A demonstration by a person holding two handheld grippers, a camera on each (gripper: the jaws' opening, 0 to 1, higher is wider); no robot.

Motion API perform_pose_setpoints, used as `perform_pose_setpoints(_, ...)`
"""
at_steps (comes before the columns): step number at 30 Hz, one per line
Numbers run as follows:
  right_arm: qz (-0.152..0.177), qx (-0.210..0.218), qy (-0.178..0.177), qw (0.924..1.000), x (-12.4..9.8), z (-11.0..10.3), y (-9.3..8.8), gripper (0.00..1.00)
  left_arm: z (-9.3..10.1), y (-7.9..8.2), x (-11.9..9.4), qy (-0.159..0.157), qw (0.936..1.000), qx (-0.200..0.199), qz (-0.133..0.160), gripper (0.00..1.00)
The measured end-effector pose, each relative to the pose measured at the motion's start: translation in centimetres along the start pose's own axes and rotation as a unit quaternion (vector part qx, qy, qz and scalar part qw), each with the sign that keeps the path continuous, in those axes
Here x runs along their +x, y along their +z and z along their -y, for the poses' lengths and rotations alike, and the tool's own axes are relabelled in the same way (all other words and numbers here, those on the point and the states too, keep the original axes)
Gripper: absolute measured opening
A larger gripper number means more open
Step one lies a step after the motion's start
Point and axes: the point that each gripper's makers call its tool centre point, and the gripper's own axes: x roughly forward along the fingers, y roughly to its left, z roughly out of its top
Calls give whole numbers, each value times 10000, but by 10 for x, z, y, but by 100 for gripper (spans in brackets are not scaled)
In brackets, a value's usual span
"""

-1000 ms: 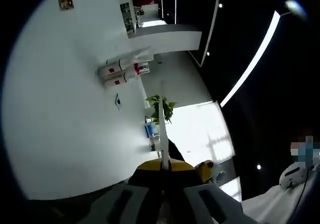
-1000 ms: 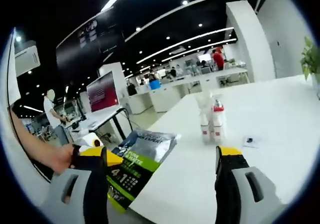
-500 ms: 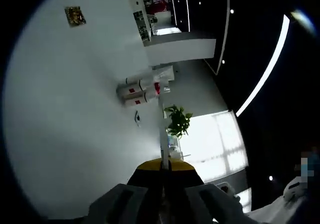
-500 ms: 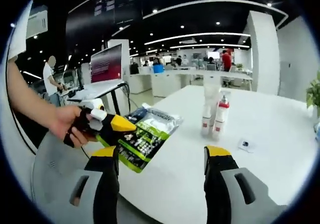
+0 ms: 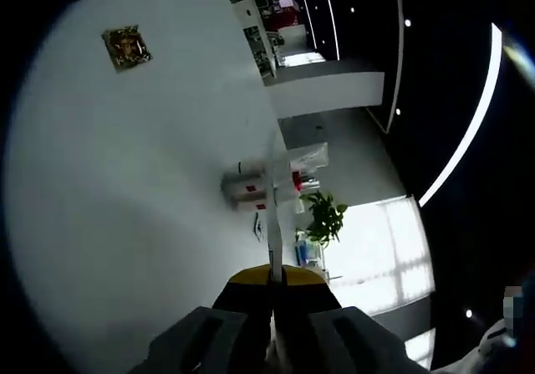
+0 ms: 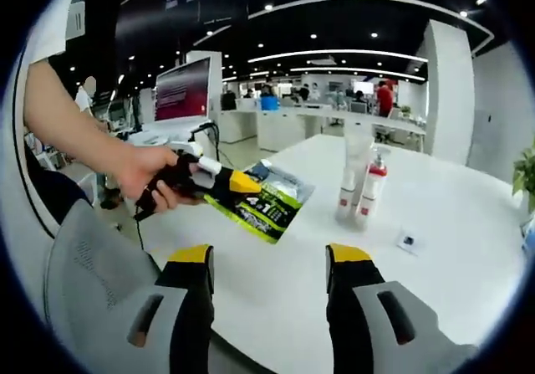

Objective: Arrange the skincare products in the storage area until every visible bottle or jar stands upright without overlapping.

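Observation:
Two or three white skincare bottles (image 6: 359,192) with red labels stand upright and close together on the white table (image 6: 451,223); one has a red cap. In the rolled left gripper view the same bottles (image 5: 249,192) lie sideways across the picture. A person's hand holds my left gripper (image 6: 236,181), which is shut on a green and silver sachet (image 6: 269,205) low over the table, left of the bottles. In the left gripper view my left gripper (image 5: 274,278) pinches the sachet, seen edge-on as a thin strip (image 5: 273,223). My right gripper (image 6: 272,261) is open above the table's near edge, with nothing between its jaws.
A small dark tag (image 6: 407,241) lies to the right of the bottles. A gold packet (image 5: 125,46) rests far off on the table. A grey mesh chair (image 6: 88,257) stands at the near left. A green plant (image 5: 323,215) grows beyond the table's end. Desks and people fill the background.
The left gripper has carried the sachet out over the table, closer to the bottles. Both views have shifted with the hands, and the right gripper has stayed open.

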Motion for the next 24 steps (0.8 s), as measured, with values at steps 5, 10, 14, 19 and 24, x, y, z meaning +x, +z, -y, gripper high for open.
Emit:
perform_pose_setpoints(5, -24, 39, -40, 10000, 0, 4, -1, 49, -7, 24, 15, 224, 9997, 110, -15, 3)
perform_pose_setpoints(10, -121, -22, 17, 9999, 2, 0, -4, 48, -13, 49, 27, 347, 9993, 122, -3, 3)
perform_pose_setpoints(14, -200, -70, 0, 9998, 3, 1, -8, 47, -17, 65, 38, 407, 9991, 110, 14, 3)
perform_pose_setpoints(19, -229, -28, -12, 9997, 3, 2, -9, 47, -28, 75, 56, 577, 9982, 161, -57, 3)
perform_pose_setpoints(24, -314, -31, 23, 9995, 5, 1, -13, 47, -31, 84, 75, 623, 9980, 125, -28, 3)
